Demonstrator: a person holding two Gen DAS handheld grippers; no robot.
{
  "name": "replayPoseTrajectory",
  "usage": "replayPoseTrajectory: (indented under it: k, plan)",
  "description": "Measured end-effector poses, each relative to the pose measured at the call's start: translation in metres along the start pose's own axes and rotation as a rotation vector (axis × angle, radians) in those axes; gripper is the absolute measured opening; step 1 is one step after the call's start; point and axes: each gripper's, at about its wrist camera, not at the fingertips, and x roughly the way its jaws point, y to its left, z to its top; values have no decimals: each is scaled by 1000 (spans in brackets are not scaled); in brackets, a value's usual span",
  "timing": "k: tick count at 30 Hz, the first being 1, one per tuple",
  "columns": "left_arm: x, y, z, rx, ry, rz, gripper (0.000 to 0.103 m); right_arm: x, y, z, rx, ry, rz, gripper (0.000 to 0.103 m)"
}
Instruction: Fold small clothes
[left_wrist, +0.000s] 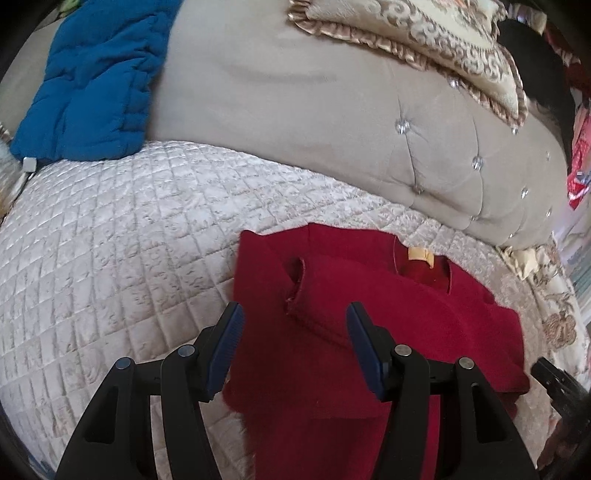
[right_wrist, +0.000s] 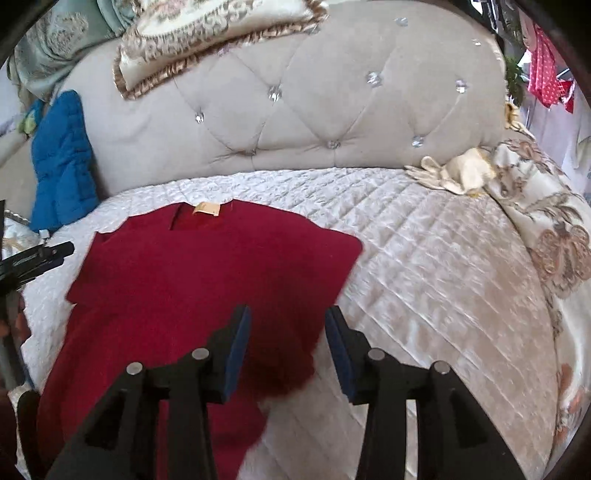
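A small red knit top (left_wrist: 369, 317) lies on the quilted bed cover, collar with a yellow label (left_wrist: 419, 255) toward the headboard. Its left sleeve (left_wrist: 317, 295) is folded across the body. My left gripper (left_wrist: 295, 314) is open and empty, above the garment's left side. In the right wrist view the red top (right_wrist: 192, 280) lies spread, label (right_wrist: 207, 208) at the far end. My right gripper (right_wrist: 288, 317) is open and empty, over the garment's right edge. The left gripper's tip shows in the right wrist view (right_wrist: 40, 258) at the left edge.
A tufted beige headboard (right_wrist: 295, 110) stands behind the quilted white cover (right_wrist: 443, 277). A blue padded jacket (left_wrist: 88, 85) leans at the left. A patterned pillow (left_wrist: 424, 40) lies on the headboard. A floral blanket (right_wrist: 546, 229) and cream cloth (right_wrist: 458, 173) lie at the right.
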Motion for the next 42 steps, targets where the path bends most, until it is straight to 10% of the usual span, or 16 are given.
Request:
replayPoseTrajectory:
  k: [12,16,19,23,26,36,42]
  plan:
    - [44,2,-18,50,76,80,37,5,0,-18,-37,48,-91,44]
    - [35,1,-20,40,73,76,37,4,-12,-25,81,49,-32,84]
    - [25,1,-21,32,66,70,37,26,-17,-34,135,125,15,81]
    - [6,-2,-26,51,48,70,37,22,-10,-40,120,78,27,38]
    - [-6,-3,-29,64,34,79,37,20,-2,-42,65,71,-22,34]
    - [-36,-2,-51,95,37,66,37,-10,-11,-49,159,103,54,43]
    - [-53,-2,-69,113,44,61,37,-51,-10,-76,133,137,150,65]
